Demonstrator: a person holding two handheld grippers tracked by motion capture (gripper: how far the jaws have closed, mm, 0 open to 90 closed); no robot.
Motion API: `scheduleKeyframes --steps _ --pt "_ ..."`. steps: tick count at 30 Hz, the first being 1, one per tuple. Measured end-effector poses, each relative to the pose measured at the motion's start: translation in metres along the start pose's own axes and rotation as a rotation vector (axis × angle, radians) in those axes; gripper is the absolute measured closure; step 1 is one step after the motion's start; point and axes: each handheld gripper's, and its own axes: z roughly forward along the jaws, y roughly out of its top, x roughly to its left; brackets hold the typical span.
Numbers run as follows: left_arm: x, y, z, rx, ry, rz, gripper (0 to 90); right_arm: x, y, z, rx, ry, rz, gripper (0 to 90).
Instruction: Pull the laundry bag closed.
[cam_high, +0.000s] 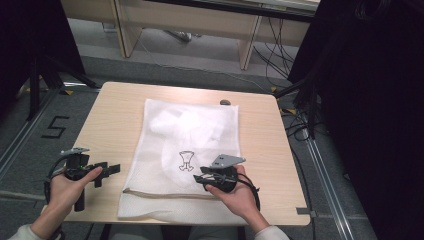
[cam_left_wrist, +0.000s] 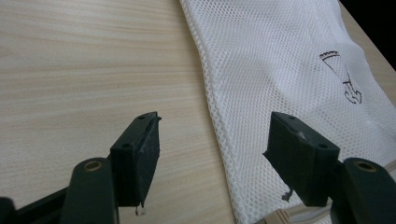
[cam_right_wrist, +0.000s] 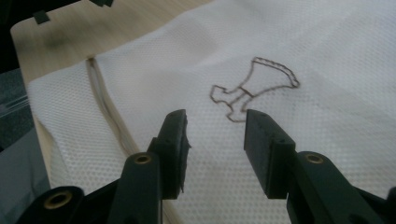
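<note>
A white mesh laundry bag (cam_high: 185, 150) lies flat in the middle of the wooden table (cam_high: 110, 120), with pale cloth inside and a small dark stitched emblem (cam_high: 186, 161). Its zipper (cam_right_wrist: 107, 112) runs along the near end. My left gripper (cam_high: 107, 172) sits at the table's left, just off the bag's edge, jaws open over bare wood and the bag's hem (cam_left_wrist: 215, 119). My right gripper (cam_high: 199, 180) hovers over the bag's near right part, jaws open and empty (cam_right_wrist: 215, 116), with the emblem (cam_right_wrist: 252, 88) just beyond them.
A small dark object (cam_high: 225, 102) rests on the table by the bag's far right corner. Bare wood flanks the bag on both sides. Beyond the table are desk legs, floor cables (cam_high: 280, 55) and a "5" marked on the floor (cam_high: 54, 127).
</note>
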Motion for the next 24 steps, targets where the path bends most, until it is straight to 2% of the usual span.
scheduleKeyframes --steps 1,2,4,5,8,10,13,15,17,19,20,23,24 --pt "0.000 0.000 0.000 0.000 0.000 0.000 33.4 0.000 0.000 0.000 0.000 0.000 0.000 60.0" --pt "0.000 0.000 0.000 0.006 0.004 0.004 33.1 0.008 0.007 0.007 -0.002 0.017 -0.044 59.7" --pt "0.000 0.000 0.000 0.008 0.009 0.007 33.0 0.011 0.010 0.010 0.006 0.034 -0.047 59.5" --pt "0.000 0.001 0.000 0.008 0.013 0.014 32.7 0.020 0.019 0.018 0.004 0.052 -0.071 59.3" --pt "0.000 0.002 0.000 0.008 0.016 0.011 32.7 0.026 0.027 0.026 0.005 0.068 -0.099 59.0" --pt "0.002 0.002 0.001 0.007 0.017 0.002 32.8 0.038 0.039 0.040 0.013 0.101 -0.135 59.3" --pt "0.003 0.004 0.001 0.015 0.015 -0.001 33.2 0.050 0.051 0.052 0.039 0.139 -0.192 60.8" --pt "0.004 0.004 0.001 0.006 0.021 -0.004 33.4 0.059 0.056 0.062 0.063 0.170 -0.204 61.3" --pt "0.004 0.005 0.000 0.002 0.025 -0.009 33.5 0.064 0.061 0.072 0.086 0.179 -0.252 61.7" --pt "0.005 0.005 0.000 -0.003 0.030 -0.010 33.7 0.068 0.063 0.077 0.096 0.192 -0.256 62.0" --pt "0.006 0.006 0.000 -0.005 0.029 -0.012 33.7 0.076 0.067 0.088 0.113 0.222 -0.270 62.1" --pt "0.007 0.006 0.000 -0.003 0.030 -0.012 33.9 0.080 0.070 0.097 0.136 0.235 -0.281 62.2" --pt "0.006 0.006 0.000 -0.003 0.029 -0.012 33.9 0.085 0.072 0.107 0.149 0.249 -0.288 62.4"
